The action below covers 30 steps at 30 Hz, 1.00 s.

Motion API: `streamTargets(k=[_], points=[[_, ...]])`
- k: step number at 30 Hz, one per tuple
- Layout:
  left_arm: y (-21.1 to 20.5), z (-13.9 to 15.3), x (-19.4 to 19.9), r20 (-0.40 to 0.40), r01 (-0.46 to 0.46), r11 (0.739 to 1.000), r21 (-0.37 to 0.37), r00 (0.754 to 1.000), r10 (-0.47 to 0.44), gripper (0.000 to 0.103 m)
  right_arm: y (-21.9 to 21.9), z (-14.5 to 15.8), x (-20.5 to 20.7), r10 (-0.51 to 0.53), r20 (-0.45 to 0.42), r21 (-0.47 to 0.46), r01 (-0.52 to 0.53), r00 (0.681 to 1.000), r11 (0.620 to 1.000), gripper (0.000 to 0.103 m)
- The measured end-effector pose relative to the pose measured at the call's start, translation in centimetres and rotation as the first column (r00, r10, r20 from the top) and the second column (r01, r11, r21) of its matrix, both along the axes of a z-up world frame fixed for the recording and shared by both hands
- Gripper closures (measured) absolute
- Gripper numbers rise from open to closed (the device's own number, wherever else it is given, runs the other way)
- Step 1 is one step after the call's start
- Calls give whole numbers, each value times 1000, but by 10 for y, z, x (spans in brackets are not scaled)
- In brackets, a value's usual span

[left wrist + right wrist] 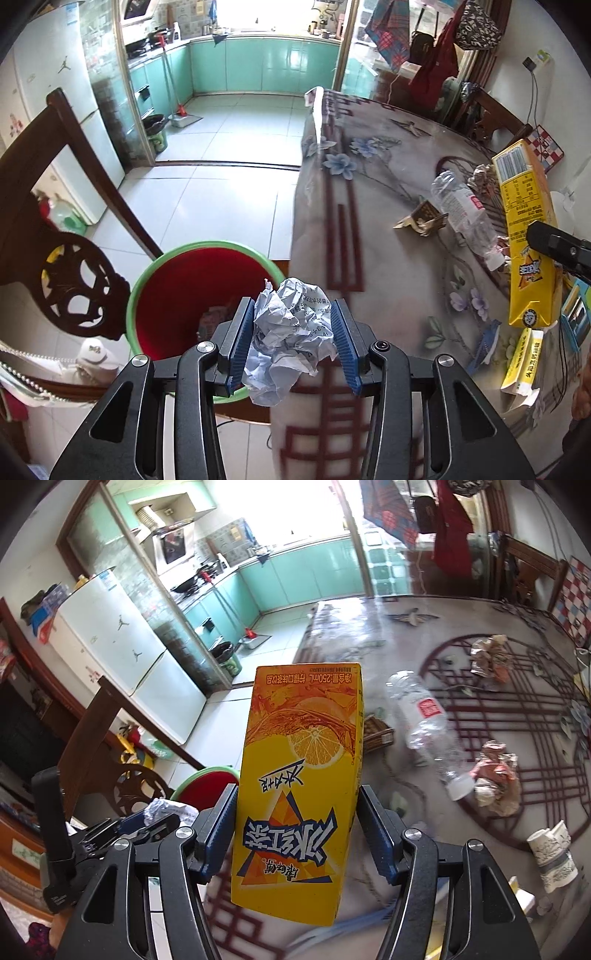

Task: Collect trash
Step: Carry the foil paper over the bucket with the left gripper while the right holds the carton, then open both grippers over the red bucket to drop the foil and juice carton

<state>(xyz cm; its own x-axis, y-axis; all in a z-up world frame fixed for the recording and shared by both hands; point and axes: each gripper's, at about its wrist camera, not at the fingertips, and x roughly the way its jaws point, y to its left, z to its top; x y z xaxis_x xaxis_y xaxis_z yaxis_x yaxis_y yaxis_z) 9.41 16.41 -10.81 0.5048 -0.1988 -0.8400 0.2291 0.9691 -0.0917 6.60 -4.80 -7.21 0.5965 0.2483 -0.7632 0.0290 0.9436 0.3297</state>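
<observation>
Crumpled paper (291,332) beside bin (207,299)

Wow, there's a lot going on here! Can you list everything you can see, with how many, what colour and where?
crumpled paper ball: one, white-blue, held in the left gripper
juice carton: one, yellow-orange, held in the right gripper
bin: one, red inside with a green rim, on the floor beside the table
plastic bottle: one, clear, lying on the table
crumpled wrappers: two heaps, brownish, on the table
paper cups: a small stack, white, at the table's right edge
small flattened box: one, gold-brown, beside the bottle
table: one, grey flowered cover
chair: one, dark wood, left of the bin
fridge: one, white, by the kitchen doorway
left gripper: black, blue pads
right gripper: black, blue pads
</observation>
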Motion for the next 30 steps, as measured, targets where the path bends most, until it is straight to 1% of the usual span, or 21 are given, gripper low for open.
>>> streamTargets(k=[5,13,16,17,21,24,26,30], points=[[26,-15,7,-42,-60,998,-4,997,60,62,34,-4,7,62,-10,4,-62,998,998,40],[74,-35,19,-72,-163,986,24,984,165,61,88,-25,24,162,-50,23,-161,985,987,40],[89,-42,27,-88,-187,982,2,979,186,60,102,-32,32,184,-42,43,-182,982,982,40],[94,-47,31,-105,-194,981,-4,976,192,59,106,-34,35,188,-40,51,-186,981,981,40],[108,-59,42,-144,-228,973,-20,964,223,59,125,-45,48,213,-55,78,-209,975,975,40],[116,-63,47,-165,-257,965,-47,955,246,59,137,-51,56,237,-73,84,-231,969,969,40],[119,-65,49,-173,-273,960,-55,950,260,56,146,-58,63,254,-92,101,-245,963,964,40],[124,-65,52,-169,-275,959,-61,950,262,51,159,-68,68,277,-104,114,-266,955,957,40]])
